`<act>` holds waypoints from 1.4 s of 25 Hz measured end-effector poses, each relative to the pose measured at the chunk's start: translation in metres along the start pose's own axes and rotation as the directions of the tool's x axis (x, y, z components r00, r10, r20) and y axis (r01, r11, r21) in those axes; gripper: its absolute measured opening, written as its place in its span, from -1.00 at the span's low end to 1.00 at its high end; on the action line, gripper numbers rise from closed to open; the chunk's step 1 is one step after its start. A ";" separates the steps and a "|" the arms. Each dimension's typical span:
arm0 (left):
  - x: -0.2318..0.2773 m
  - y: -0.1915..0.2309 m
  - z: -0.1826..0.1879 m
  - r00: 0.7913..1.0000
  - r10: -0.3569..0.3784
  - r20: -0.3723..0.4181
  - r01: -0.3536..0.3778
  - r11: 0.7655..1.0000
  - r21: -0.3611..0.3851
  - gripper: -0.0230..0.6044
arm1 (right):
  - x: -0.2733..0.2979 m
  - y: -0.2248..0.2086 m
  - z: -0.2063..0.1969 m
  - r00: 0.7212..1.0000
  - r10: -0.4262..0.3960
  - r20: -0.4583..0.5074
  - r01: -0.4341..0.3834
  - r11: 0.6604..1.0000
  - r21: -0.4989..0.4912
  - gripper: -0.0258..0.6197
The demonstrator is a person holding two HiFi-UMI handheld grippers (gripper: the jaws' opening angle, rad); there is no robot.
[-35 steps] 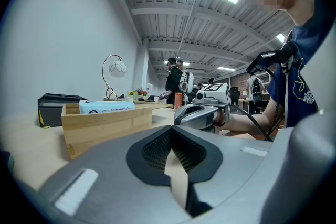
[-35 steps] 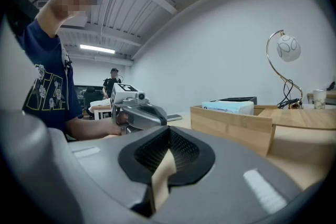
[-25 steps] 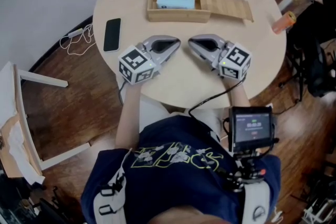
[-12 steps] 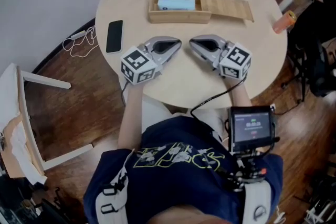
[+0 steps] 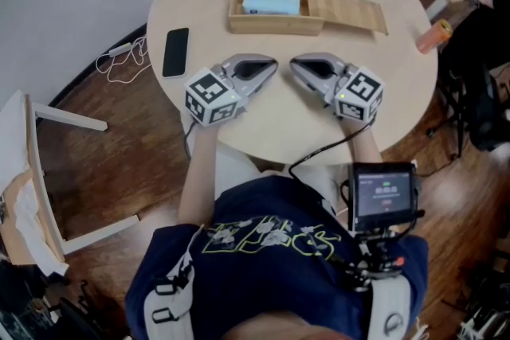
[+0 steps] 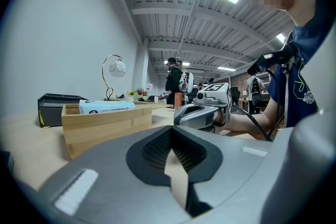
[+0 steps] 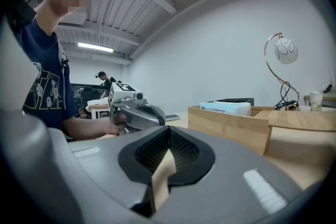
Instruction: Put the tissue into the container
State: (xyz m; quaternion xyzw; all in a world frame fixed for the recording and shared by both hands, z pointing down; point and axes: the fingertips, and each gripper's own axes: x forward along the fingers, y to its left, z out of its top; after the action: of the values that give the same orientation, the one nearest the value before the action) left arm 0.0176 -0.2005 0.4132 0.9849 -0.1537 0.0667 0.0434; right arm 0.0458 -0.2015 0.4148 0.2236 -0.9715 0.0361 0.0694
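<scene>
Inside container (image 5: 275,22), tissue pack (image 5: 271,0), lengthwise along it

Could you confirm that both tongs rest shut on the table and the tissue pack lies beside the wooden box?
Not quite: the head view shows the tissue pack lying inside the wooden box, not beside it. The left tongs and right tongs do rest shut on the table.

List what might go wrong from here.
The left tool and right tool are shut; reaching unopened would only push the tissue pack. The pack sits inside the wooden box, whose walls may block the jaws. The phone lies near the left tool; a wide swing might knock it.
</scene>
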 end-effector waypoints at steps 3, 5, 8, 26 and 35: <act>0.000 0.001 -0.002 1.000 -0.002 -0.004 0.002 1.000 0.006 -0.92 | 0.000 0.000 0.000 1.000 -0.002 -0.004 0.002 1.000 -0.002 -0.92; 0.000 0.001 -0.002 1.000 -0.002 -0.004 0.002 1.000 0.005 -0.92 | 0.000 0.001 -0.001 1.000 0.005 -0.008 -0.005 1.000 -0.009 -0.92; 0.000 0.000 0.000 1.000 -0.002 -0.001 0.002 1.000 0.001 -0.92 | 0.000 0.004 -0.001 1.000 0.023 -0.007 -0.023 1.000 -0.014 -0.92; 0.001 0.002 -0.001 1.000 0.002 -0.001 -0.002 1.000 -0.004 -0.92 | 0.000 -0.002 -0.001 1.000 0.001 -0.001 -0.001 1.000 0.018 -0.92; 0.001 0.001 -0.001 1.000 -0.002 -0.001 0.002 1.000 0.003 -0.92 | 0.000 -0.002 -0.002 1.000 0.003 -0.001 -0.003 1.000 0.017 -0.92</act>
State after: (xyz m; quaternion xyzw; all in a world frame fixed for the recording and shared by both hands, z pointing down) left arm 0.0177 -0.2019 0.4140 0.9851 -0.1525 0.0674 0.0421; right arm 0.0467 -0.2034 0.4164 0.2227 -0.9715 0.0444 0.0677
